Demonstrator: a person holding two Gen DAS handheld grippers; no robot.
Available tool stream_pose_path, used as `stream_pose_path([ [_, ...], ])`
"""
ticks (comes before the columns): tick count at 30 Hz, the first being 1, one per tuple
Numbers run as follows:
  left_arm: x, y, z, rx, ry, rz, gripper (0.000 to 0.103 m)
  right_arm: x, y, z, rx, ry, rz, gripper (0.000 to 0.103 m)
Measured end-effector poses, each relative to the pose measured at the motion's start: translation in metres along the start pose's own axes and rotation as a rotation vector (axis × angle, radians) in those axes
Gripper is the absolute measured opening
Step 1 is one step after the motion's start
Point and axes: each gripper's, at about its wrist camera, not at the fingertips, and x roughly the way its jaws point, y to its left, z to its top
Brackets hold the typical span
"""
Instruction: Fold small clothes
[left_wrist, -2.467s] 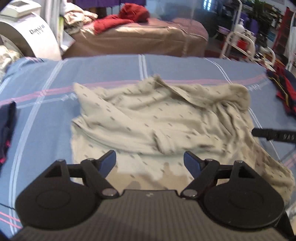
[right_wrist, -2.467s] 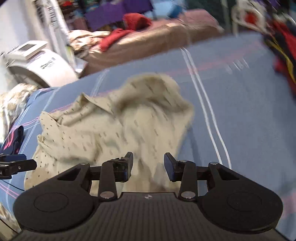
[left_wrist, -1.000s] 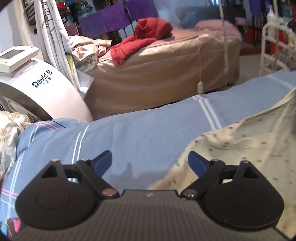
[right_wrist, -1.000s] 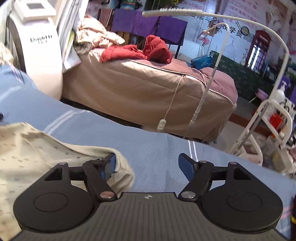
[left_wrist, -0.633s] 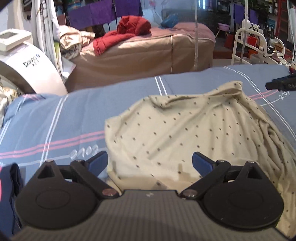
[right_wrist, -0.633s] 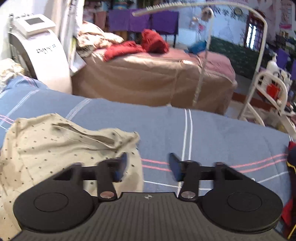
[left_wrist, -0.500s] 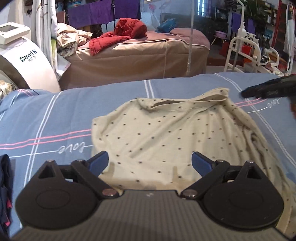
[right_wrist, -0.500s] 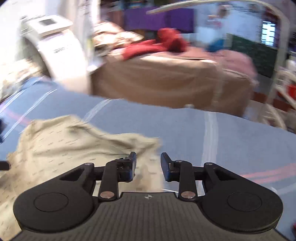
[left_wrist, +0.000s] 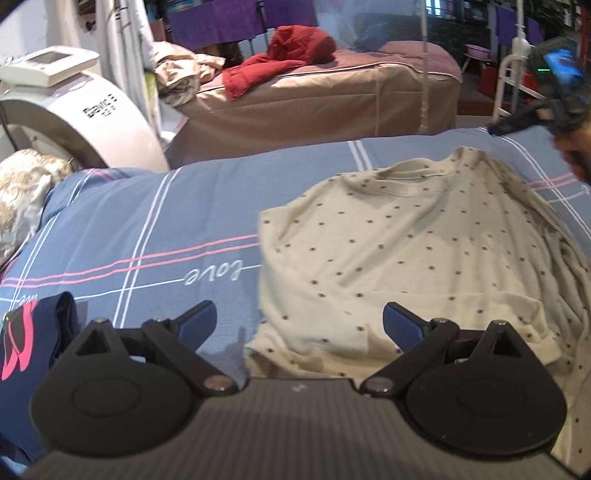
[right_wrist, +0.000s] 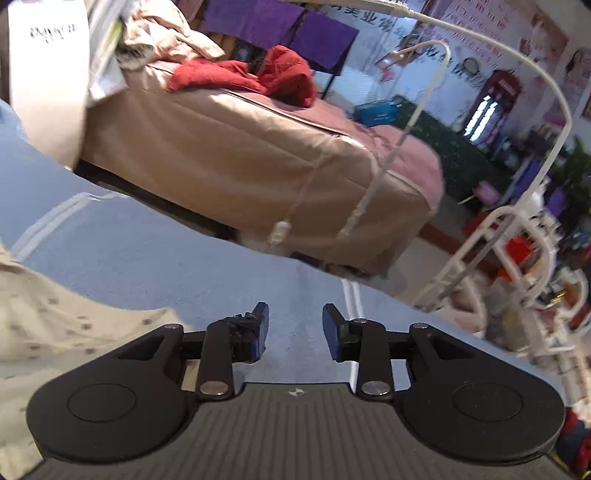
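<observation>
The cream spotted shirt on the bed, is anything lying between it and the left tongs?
Nothing visible. The cream spotted shirt lies flat on the blue bedsheet, its near hem just ahead of the open left tongs. The dark folded garment sits off to the left, clear of it.

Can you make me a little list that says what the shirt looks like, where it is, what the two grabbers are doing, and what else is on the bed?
shirt: cream dotted shirt, spread out but wrinkled, not yet folded
where: on the blue striped bed cover
left gripper: open, nothing between its fingers, above the shirt's near edge
right gripper: jaws opening, nothing between them, by the shirt's far corner
also on bed: dark blue garment with pink print, at the left edge
</observation>
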Motion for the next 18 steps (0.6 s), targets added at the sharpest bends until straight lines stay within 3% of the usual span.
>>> stream_pose_path([
  [1,0.004,0.005,0.002,-0.023,0.012,0.007,0.098,-0.007,-0.006,-0.005,0.04,0.048,0.082,0.096],
  [4,0.006,0.01,0.003,-0.088,0.014,-0.031,0.098,-0.046,-0.023,-0.042,0.176,0.126,0.224,0.097],
  [9,-0.004,-0.011,-0.011,-0.096,0.034,-0.134,0.098,-0.107,-0.023,-0.107,0.292,0.228,0.35,0.097],
  [11,-0.009,-0.026,-0.02,-0.085,0.052,-0.165,0.098,-0.113,-0.014,-0.121,0.288,0.269,0.358,0.096],
  [12,-0.011,-0.032,-0.023,-0.078,0.058,-0.176,0.098,-0.113,-0.008,-0.126,0.268,0.284,0.353,0.085],
  [13,-0.015,-0.04,-0.029,-0.067,0.066,-0.186,0.098,-0.11,0.0,-0.129,0.235,0.304,0.346,0.039],
  [14,-0.018,-0.046,-0.035,-0.055,0.075,-0.191,0.098,-0.11,0.005,-0.133,0.227,0.315,0.35,0.011],
  [15,-0.022,-0.051,-0.04,-0.045,0.082,-0.195,0.098,-0.108,0.002,-0.136,0.239,0.314,0.365,0.001],
  [18,-0.033,-0.063,-0.056,-0.019,0.096,-0.2,0.098,-0.113,-0.019,-0.135,0.305,0.283,0.316,0.0],
])
